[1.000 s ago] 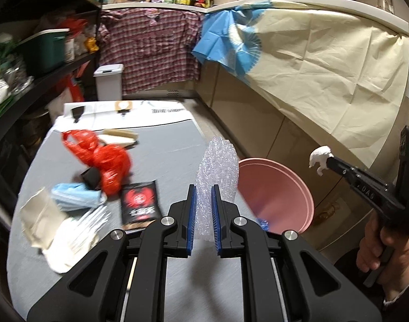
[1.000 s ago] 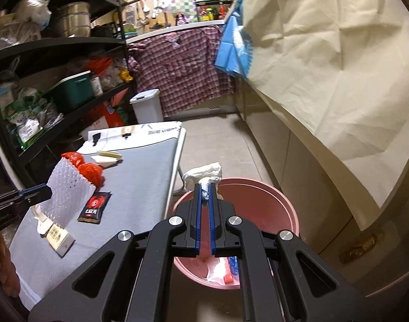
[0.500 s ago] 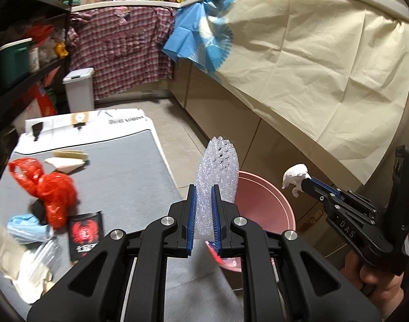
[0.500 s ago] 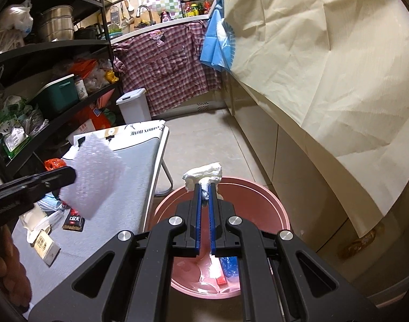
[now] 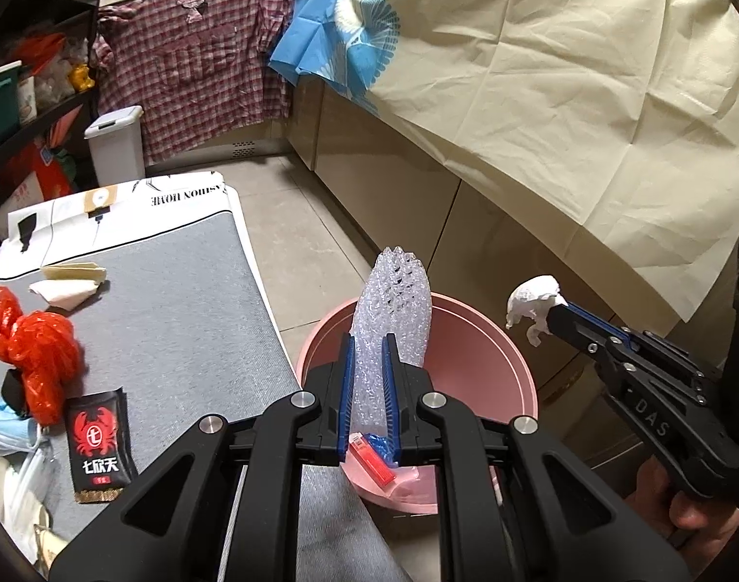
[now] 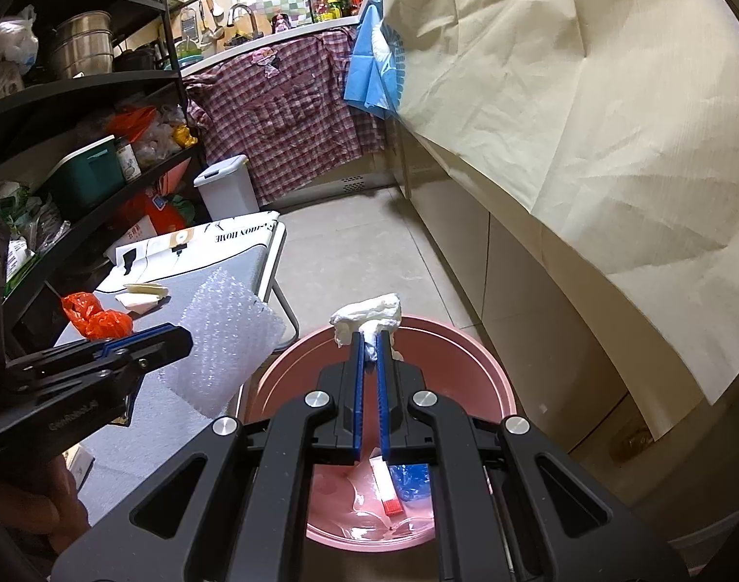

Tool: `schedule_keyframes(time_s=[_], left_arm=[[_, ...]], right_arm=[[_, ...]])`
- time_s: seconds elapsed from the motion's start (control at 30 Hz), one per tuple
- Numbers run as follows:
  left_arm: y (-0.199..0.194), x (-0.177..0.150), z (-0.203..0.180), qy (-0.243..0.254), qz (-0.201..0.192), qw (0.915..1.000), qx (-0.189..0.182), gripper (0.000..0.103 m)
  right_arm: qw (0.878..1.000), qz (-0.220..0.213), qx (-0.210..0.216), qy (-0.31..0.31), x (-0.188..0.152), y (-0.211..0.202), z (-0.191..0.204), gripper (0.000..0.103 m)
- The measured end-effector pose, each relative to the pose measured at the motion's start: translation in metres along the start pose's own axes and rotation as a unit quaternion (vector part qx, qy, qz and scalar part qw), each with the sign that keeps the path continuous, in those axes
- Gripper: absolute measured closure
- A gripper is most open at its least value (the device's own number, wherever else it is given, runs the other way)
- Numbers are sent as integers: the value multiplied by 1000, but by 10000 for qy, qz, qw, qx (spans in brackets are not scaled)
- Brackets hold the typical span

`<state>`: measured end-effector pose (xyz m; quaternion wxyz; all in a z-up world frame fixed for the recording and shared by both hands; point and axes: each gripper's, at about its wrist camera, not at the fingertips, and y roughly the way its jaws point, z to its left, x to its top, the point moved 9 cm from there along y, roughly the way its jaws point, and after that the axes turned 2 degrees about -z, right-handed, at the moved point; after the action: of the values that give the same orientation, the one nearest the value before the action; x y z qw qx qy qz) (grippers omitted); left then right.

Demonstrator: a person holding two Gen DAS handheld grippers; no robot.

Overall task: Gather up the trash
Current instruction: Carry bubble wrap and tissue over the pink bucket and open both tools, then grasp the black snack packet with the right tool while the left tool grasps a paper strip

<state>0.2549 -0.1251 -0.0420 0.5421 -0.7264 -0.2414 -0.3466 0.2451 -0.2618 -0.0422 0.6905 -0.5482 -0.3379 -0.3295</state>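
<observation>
I found both claws loaded and both near the pink bucket [image 6: 476, 363], which stood on the floor just beside the table [image 5: 185, 320]. The right claw [image 6: 370, 339] was pressed together on a wad of white tissue [image 6: 369, 313]; the bucket's open mouth lay directly below and ahead of its tips, so I judged that wad ready to drop. The left claw [image 5: 368, 354] was pinching a sheet of bubble wrap [image 5: 393, 310], whose long axis stood upright out of the jaws, rising above them. In the right wrist view that sheet [image 6: 223, 339] hung over the table's edge, just short of the bucket's near rim, so the bucket lay ahead of and below the left claw, slightly toward the right claw. The right hand was therefore the nearer of the two to a clean release, and the left needed a little more travel across the rim; I judged the light, wide sheet liable to catch the rim or drift if let go early. A red packet [image 6: 387, 485] and a blue wrapper [image 6: 410, 477] already lay in the bucket's bottom. Against the frame from a second earlier, the left claw had swung away from over the table toward the bucket, the red bag [image 5: 34, 354] and the black sachet [image 5: 100, 446] sliding off to its left. The right claw had edged a little further over the bucket. Neither grip had changed.
</observation>
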Motion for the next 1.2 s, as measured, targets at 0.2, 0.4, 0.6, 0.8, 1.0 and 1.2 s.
schedule_keyframes(time_s=[0.2,0.4,0.6,0.8,1.0,1.2], left_arm=[[15,-2,1,7,90,10000,17,92],[27,-4,0,-3,160,9999,-3,92],[41,-7,-3,23,323,9994,-93,89],[47,-15,1,-28,484,9988,-106,69],[33,-15,7,-65,404,9991,-82,69],[3,-11,11,-50,198,9997,-94,70]], right_arm=[[10000,65,-32,19,-1,5,-1,98],[9999,145,-16,47,-2,13,-2,98],[9993,372,-28,62,-10,24,-2,91],[9984,455,-262,194,-14,29,-12,62],[9986,449,-255,83,-15,30,-8,62],[9989,379,-282,-37,-14,28,-3,62]])
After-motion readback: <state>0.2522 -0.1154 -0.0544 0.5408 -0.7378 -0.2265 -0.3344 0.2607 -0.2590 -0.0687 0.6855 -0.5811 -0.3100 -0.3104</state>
